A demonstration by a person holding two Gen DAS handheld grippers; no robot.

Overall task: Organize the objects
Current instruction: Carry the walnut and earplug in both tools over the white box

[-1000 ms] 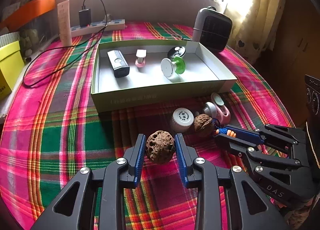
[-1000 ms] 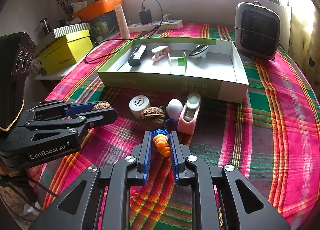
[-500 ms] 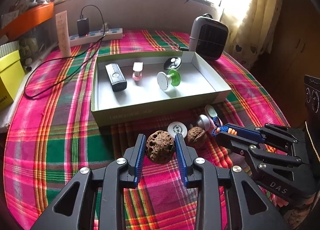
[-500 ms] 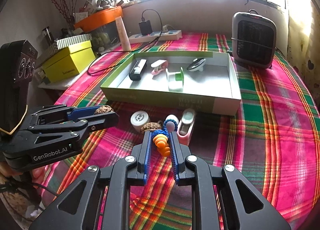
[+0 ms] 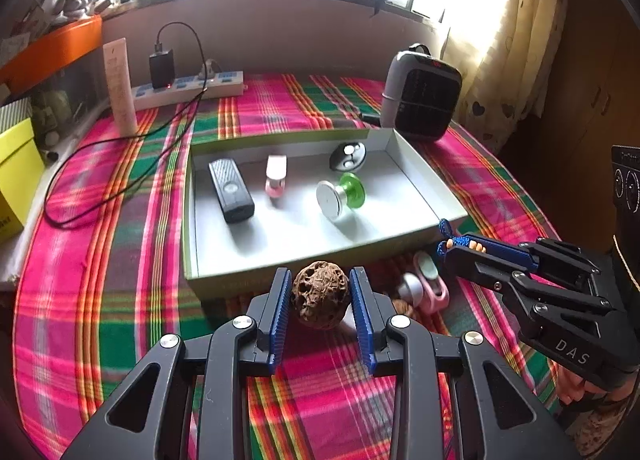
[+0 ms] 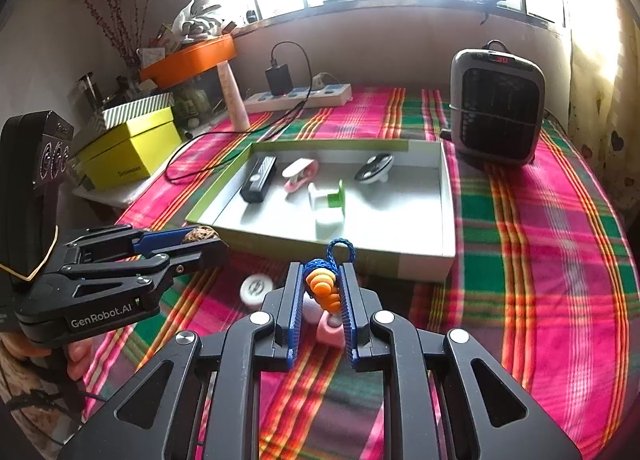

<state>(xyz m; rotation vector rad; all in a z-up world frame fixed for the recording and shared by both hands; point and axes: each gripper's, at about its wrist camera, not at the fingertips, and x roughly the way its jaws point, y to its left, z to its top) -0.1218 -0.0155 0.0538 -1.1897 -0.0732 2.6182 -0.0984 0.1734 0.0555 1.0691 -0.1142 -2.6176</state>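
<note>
Two handheld grippers hovered over a round table [image 5: 120, 280] covered in a pink, green and orange plaid cloth; both were loaded and lifted clear of the cloth. The left gripper [image 5: 320, 296] had its blue-padded fingers pressed against the two sides of a brown, pitted walnut [image 5: 319, 295], held just short of the near wall of a shallow green-edged box [image 5: 256, 274]; the right gripper [image 6: 320, 288] had its fingers closed on a small orange ribbed charm [image 6: 323, 287], whose blue cord loop [image 6: 340, 250] stuck up past the fingertips, also just in front of the box's near wall.

Inside the box lay a black rectangular device [image 5: 231, 190], a pink and white clip [image 5: 276, 180], a green and silver spool [image 5: 340, 198] and a dark oval gadget [image 5: 348, 154]; they were spread apart with bare floor between them. On the cloth in front of the box there remained a white round cap [image 6: 256, 288], a second walnut [image 5: 402, 306], a pale egg-shaped thing and a pink holder [image 5: 432, 292], though the grippers hid parts of these and their exact contact could not be told.

The step in hand appeared to be carrying both items to the box; next, each gripper would need to pass over the near wall, lower over an unoccupied patch of the floor and spread its fingers, with the walnut likely to roll once released.
</note>
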